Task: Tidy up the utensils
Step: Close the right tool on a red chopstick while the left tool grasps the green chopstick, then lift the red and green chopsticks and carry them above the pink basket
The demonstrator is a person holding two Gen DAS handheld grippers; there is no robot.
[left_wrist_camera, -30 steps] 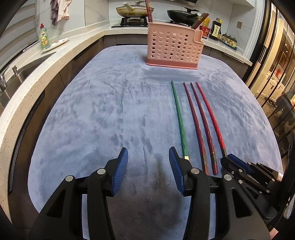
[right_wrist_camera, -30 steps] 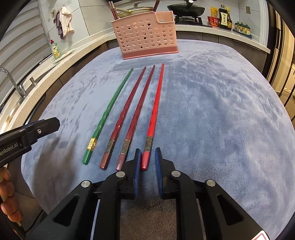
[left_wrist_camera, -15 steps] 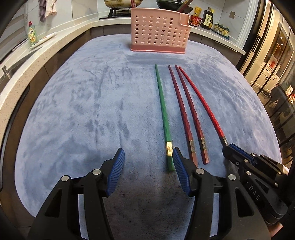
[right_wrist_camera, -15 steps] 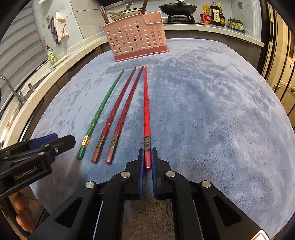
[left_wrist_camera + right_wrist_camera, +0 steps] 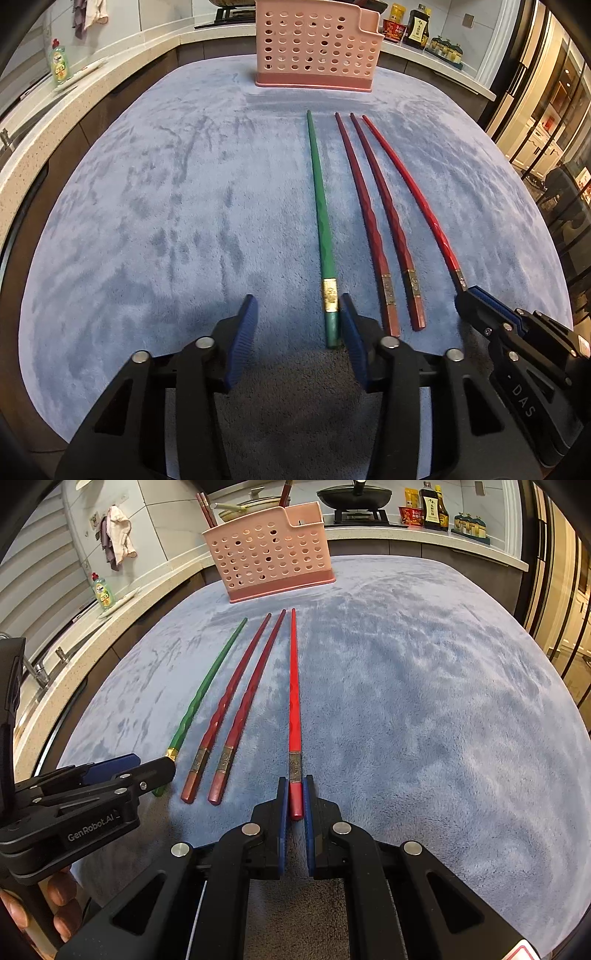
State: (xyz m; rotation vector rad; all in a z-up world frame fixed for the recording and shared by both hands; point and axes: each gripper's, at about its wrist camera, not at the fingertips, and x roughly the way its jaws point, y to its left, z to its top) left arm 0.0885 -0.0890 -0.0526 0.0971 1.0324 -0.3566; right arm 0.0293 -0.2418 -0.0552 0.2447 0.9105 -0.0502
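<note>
My right hand-held gripper (image 5: 295, 801) is pinched narrow on the thick near end of the bright red lacquered chopstick (image 5: 294, 701), its blue pads (image 5: 283, 805) pressed to either side of the stick. The stick runs straight ahead from the jaws toward the pink perforated plastic utensil basket (image 5: 269, 557) at the far end of the bench (image 5: 424, 701), which is covered in a blue-grey plush cloth. I cannot tell whether the gripped end is lifted off the cloth or resting on it.

My left hand-held gripper (image 5: 297, 332) is spread wide, pads well apart. The green chopstick with a gold band (image 5: 320, 221) lies with its near end inside the gap, just beside the right-hand pad (image 5: 349, 332); I think they are close to touching, though the view is too warped there to be sure. Nothing is between the stick and the left pad.

To the right of that gripper, between the green stick and the bright red one, two dark maroon twisted chopsticks (image 5: 380, 229) lie side by side on the cloth, tips pointing at the basket. From the right wrist view, the same pair (image 5: 236, 709) sits just left of my closed jaws.

A few dark chopsticks (image 5: 205, 509) already stand in the basket's far left corner.
</note>
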